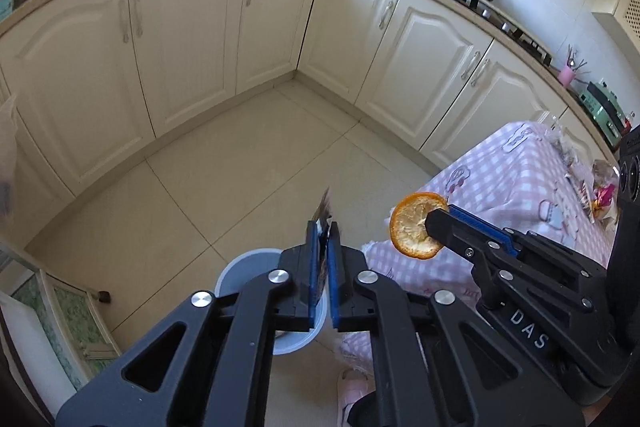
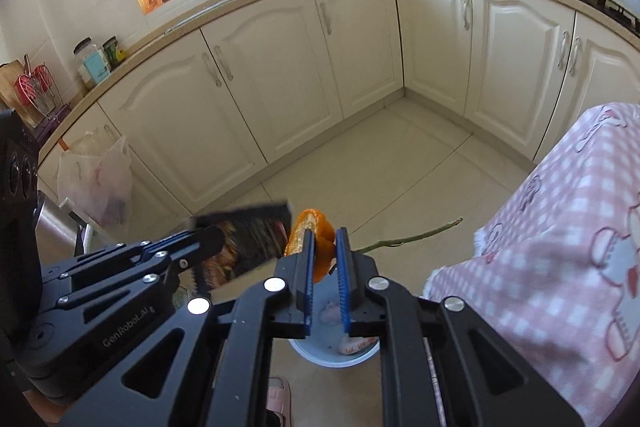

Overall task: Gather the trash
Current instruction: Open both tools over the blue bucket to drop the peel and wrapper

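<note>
**Both grippers carry trash above the bin**

The left gripper (image 1: 325, 227) sits low in the centre of the left wrist view, its blue pads narrow around a dark wrapper (image 1: 323, 207) that sticks up past the fingertips. In the right wrist view the same wrapper (image 2: 248, 243) shows as a flat, dark printed packet at centre left.

The right gripper (image 2: 325, 233) is closed on an orange peel (image 2: 316, 247), pinched between its pads in the lower centre of that view. From the left wrist camera the peel (image 1: 416, 227) appears as a curled disc at the fingertips, centre right.

The bin (image 1: 248, 267), a pale blue round bucket, stands on the tiled floor directly below both grippers, beside the pink checked tablecloth (image 1: 520, 179). Through the right gripper's fingers its inside (image 2: 332, 351) shows pale crumpled scraps, one with red print; more cannot be told.

A thin green stem (image 2: 416, 237) lies on the floor just beyond the bin. At left in the right wrist view, a clear plastic bag (image 2: 96, 179) holding some items hangs on the cabinets. More wrappers (image 1: 600, 195) lie on the table at the right edge.
</note>
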A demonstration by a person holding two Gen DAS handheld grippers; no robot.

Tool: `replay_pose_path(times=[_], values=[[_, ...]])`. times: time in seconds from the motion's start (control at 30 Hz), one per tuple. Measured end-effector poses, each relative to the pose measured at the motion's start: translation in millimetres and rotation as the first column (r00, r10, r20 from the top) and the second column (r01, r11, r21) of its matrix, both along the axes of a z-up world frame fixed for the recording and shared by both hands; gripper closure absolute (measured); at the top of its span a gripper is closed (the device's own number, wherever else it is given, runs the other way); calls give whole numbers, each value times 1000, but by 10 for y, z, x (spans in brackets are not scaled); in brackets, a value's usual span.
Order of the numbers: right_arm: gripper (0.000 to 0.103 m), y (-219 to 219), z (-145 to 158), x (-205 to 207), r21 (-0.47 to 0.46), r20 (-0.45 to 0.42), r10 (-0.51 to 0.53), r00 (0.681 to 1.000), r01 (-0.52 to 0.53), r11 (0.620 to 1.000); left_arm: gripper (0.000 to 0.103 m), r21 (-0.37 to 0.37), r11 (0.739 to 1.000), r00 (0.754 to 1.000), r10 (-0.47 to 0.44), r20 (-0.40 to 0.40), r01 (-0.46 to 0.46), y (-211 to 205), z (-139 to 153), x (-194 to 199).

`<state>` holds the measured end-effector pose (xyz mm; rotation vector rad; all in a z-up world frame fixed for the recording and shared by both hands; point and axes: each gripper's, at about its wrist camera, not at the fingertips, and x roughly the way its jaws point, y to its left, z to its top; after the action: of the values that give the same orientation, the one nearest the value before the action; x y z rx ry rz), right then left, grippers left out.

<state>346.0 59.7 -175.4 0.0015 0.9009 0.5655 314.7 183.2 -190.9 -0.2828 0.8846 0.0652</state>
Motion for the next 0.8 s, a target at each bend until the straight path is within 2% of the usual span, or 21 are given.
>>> replay_pose_path(times=[0.03, 0.07, 0.1, 0.37, 0.8], values=[[93, 27, -40, 6, -4, -9, 2, 1000, -2, 1000, 85, 2, 1000, 1000, 10, -9, -10, 31, -35, 4], [93, 65, -88, 21, -9, -23, 6, 1000, -6, 1000, 71, -6, 1000, 1000, 20, -14, -20, 68, -70, 12], [93, 93, -123, 42, -12, -34, 7, 999, -7, 1000, 62, -9, 1000, 1000, 24, -16, -24, 86, -91, 5], [92, 208, -346, 96, -23, -87, 2, 996, -4, 1000, 57, -9, 1000, 999, 26, -31, -26, 155, -192, -5], [91, 422, -351, 211, 16, -81, 11, 997, -9, 1000, 55, 3, 998, 997, 69, -20, -69, 341, -149, -24]])
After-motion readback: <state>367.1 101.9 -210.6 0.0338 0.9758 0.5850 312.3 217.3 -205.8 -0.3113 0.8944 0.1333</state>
